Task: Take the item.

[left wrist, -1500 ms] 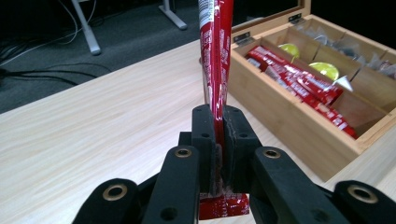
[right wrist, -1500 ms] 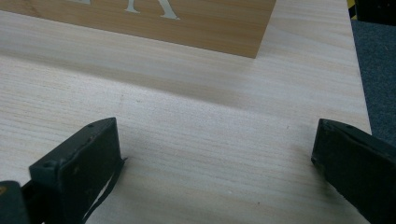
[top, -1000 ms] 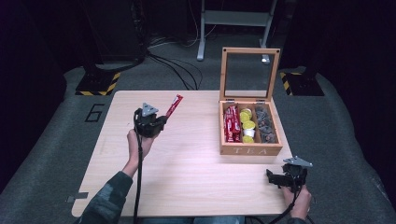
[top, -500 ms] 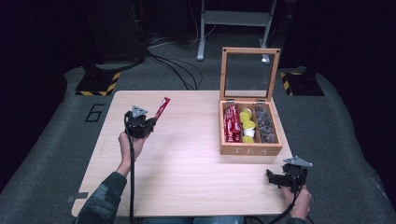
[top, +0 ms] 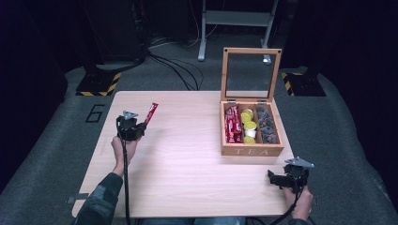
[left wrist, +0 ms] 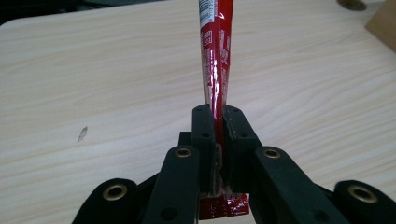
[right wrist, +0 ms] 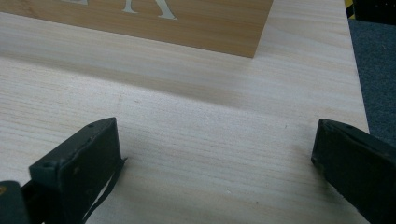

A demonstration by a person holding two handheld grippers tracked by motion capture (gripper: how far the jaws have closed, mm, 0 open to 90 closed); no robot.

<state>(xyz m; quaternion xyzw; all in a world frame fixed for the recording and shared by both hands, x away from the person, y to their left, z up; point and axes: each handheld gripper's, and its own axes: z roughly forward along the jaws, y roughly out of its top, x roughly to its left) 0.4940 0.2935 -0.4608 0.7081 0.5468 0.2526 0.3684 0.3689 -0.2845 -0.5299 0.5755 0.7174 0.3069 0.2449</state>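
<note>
Pale wood of the table lay bare through its middle and near edge when I looked. My left gripper, near the left edge, had its jaws clamped on a red stick sachet pointing toward the far edge. My right gripper sat wide open, holding nothing, at the near right corner, just before the open tea box.

The left gripper is squeezed tight on a red packet poking out ahead, while the right gripper has its jaws wide apart.
</note>
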